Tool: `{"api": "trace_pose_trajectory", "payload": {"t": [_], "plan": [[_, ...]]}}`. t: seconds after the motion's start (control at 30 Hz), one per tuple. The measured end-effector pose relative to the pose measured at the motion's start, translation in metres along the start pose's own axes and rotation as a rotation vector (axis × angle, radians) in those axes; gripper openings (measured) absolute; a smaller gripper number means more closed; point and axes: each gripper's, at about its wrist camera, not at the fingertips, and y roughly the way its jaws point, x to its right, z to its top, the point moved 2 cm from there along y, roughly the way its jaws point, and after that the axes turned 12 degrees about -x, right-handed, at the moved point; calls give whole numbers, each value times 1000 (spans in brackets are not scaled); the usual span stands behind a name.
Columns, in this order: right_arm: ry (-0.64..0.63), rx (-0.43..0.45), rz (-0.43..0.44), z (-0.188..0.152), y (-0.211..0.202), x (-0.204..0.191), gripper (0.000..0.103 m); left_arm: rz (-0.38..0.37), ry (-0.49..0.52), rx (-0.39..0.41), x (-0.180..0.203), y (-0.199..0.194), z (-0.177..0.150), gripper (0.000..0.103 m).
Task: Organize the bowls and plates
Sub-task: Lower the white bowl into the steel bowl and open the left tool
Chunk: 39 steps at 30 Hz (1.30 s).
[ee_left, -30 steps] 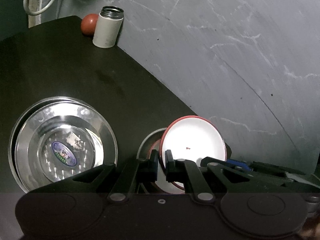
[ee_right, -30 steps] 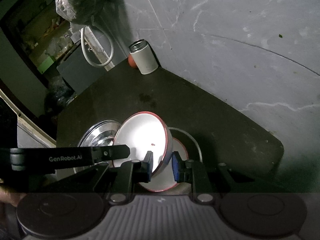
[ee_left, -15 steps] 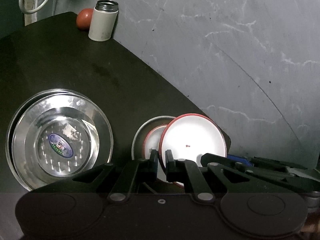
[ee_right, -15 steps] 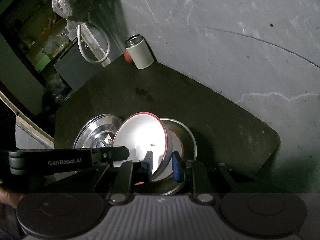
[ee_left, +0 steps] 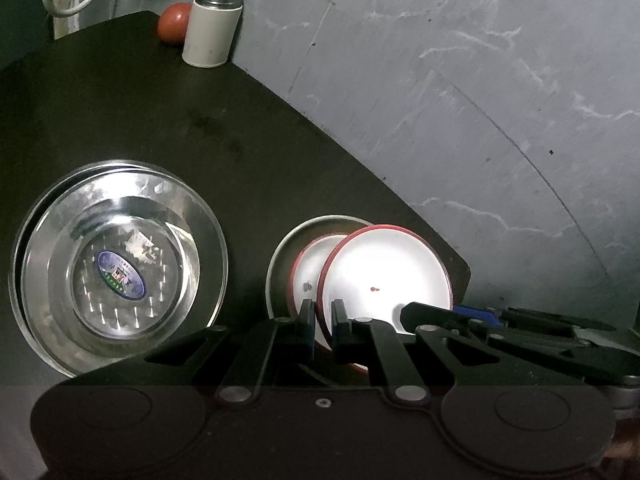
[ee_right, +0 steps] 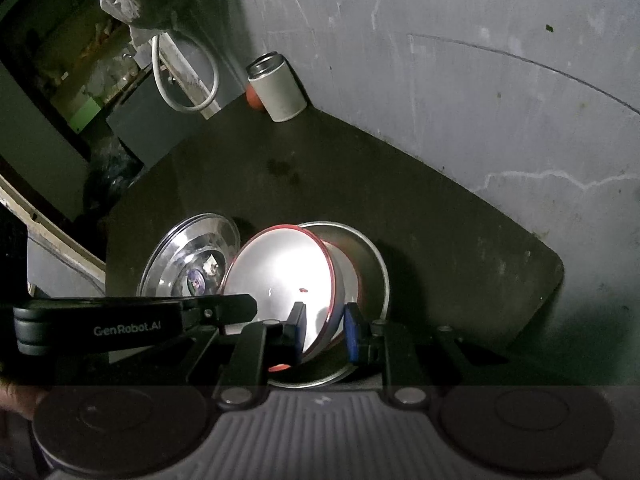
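Observation:
A white bowl with a red rim [ee_left: 384, 276] [ee_right: 280, 272] is held tilted in the air by both grippers. My left gripper [ee_left: 322, 320] is shut on its near rim. My right gripper [ee_right: 324, 328] is shut on its wall, with blue pads on either side. Just under it a second red-rimmed white bowl [ee_left: 310, 268] [ee_right: 350, 276] rests inside a shallow steel plate [ee_left: 280, 248] [ee_right: 380, 264]. To the left stands a stack of steel bowls [ee_left: 120, 264] [ee_right: 188, 252] with a sticker in the bottom.
Everything sits on a dark table [ee_left: 160, 120] against a grey wall [ee_left: 480, 100]. A white canister [ee_left: 212, 28] and a red ball [ee_left: 174, 28] stand at the far corner. The table's right edge [ee_right: 556, 268] is close to the steel plate.
The held bowl has come up and away from the bowl beneath it, so more of that bowl and the steel plate shows. Both grippers kept their hold.

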Motion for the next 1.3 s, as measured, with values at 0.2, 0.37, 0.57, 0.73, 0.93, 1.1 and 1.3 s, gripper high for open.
{"api": "trace_pose_trajectory", "payload": {"t": [0.2, 0.37, 0.57, 0.73, 0.93, 1.1, 1.3], "plan": [[1, -16, 4, 1, 3, 3, 23, 3, -9, -7, 1, 2, 1, 8], [-1, -27, 7, 2, 5, 6, 23, 6, -14, -11, 1, 4, 2, 8], [-7, -40, 16, 4, 8, 7, 23, 15, -23, -16, 0, 4, 1, 8], [-14, -46, 18, 6, 10, 7, 23, 25, -33, -17, 1, 5, 2, 8], [-13, -56, 13, 8, 13, 8, 23, 31, -40, -16, 2, 6, 5, 8], [-15, -64, 9, 11, 15, 9, 25, 37, -38, -17, 2, 8, 6, 9], [-18, -59, 11, 11, 18, 9, 26, 53, -27, -16, 2, 8, 5, 9]]}}
